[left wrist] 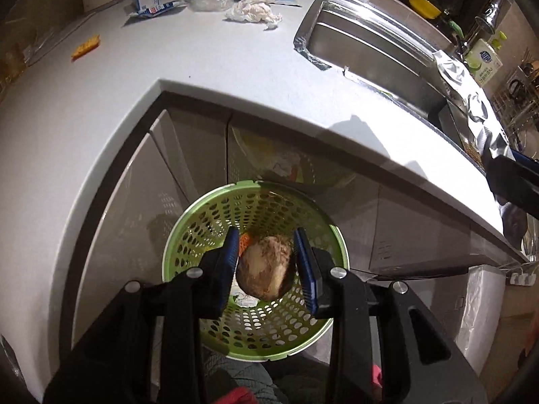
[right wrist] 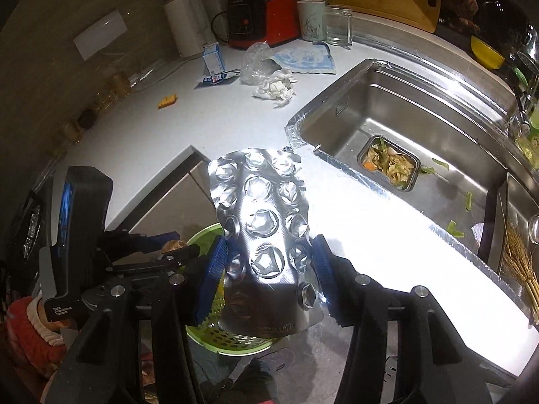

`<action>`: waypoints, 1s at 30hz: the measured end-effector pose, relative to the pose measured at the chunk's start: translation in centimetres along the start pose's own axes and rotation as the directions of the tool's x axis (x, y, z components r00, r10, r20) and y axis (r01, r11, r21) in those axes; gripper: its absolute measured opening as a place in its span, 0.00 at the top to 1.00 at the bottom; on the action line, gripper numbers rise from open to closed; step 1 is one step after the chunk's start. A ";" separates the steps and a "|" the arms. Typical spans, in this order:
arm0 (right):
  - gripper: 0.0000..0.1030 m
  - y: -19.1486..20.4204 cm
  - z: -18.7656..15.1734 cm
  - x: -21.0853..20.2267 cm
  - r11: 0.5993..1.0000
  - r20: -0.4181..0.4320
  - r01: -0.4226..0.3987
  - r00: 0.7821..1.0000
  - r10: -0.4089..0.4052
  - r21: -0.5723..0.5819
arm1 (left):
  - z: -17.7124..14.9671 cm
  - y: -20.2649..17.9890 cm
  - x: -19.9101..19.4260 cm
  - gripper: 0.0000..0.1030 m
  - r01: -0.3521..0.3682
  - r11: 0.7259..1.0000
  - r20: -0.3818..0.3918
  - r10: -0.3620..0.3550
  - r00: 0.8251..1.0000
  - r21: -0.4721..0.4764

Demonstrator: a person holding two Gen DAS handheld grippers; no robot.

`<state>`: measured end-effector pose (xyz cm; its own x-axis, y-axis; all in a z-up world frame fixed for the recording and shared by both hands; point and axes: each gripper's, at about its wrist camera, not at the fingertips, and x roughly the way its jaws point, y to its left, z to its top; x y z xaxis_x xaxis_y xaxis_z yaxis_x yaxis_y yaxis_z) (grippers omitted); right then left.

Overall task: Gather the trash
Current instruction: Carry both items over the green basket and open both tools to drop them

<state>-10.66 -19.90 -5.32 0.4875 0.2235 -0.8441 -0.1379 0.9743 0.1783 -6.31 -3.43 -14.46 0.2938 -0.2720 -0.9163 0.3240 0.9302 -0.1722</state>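
Your left gripper (left wrist: 266,266) clamps a brownish food scrap (left wrist: 264,271) directly above the green perforated bin (left wrist: 188,222), ready for dropping. Your right gripper (right wrist: 266,269) grasps an empty foil blister pack (right wrist: 266,232) beside it, next in line.

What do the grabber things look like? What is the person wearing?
Each gripper, left and right, has chunky black plastic arms with shiny round silver bolts, ending in blue ribbed pads. The left one has a small white label with writing. The person wears a red quilted sleeve with a cream cuff.
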 end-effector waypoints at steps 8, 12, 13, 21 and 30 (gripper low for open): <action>0.48 -0.1 -1.3 -0.6 1.000 0.001 -0.021 1.000 0.021 -0.003 | -0.8 -0.9 -2.1 0.34 -0.023 1.000 0.044 0.023 0.999 -0.002; 0.48 0.0 -1.3 -0.7 0.999 0.004 -0.043 0.999 0.043 -0.007 | -0.7 -0.6 -3.2 0.27 -0.050 0.999 0.060 0.050 0.997 -0.004; 0.48 0.1 -1.2 -0.6 0.999 0.004 -0.052 0.999 0.052 -0.010 | -0.6 -0.5 -3.5 0.27 -0.062 0.998 0.068 0.062 0.996 -0.005; 0.47 2.3 -2.4 2.1 0.989 -0.055 -0.133 0.990 0.130 -0.060 | 0.2 3.7 -7.6 0.13 -0.141 0.986 0.145 0.152 0.978 -0.085; 0.31 4.3 -3.9 6.0 0.982 -0.153 -0.168 0.976 0.155 -0.080 | 0.6 7.1 -9.2 0.13 -0.187 0.968 0.160 0.214 0.964 -0.167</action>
<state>-11.65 -14.48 -11.60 0.3224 0.3644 -0.8736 -0.2867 0.9172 0.2767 -6.11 5.54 -7.06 0.4964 -0.1028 -0.8620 0.1088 0.9925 -0.0558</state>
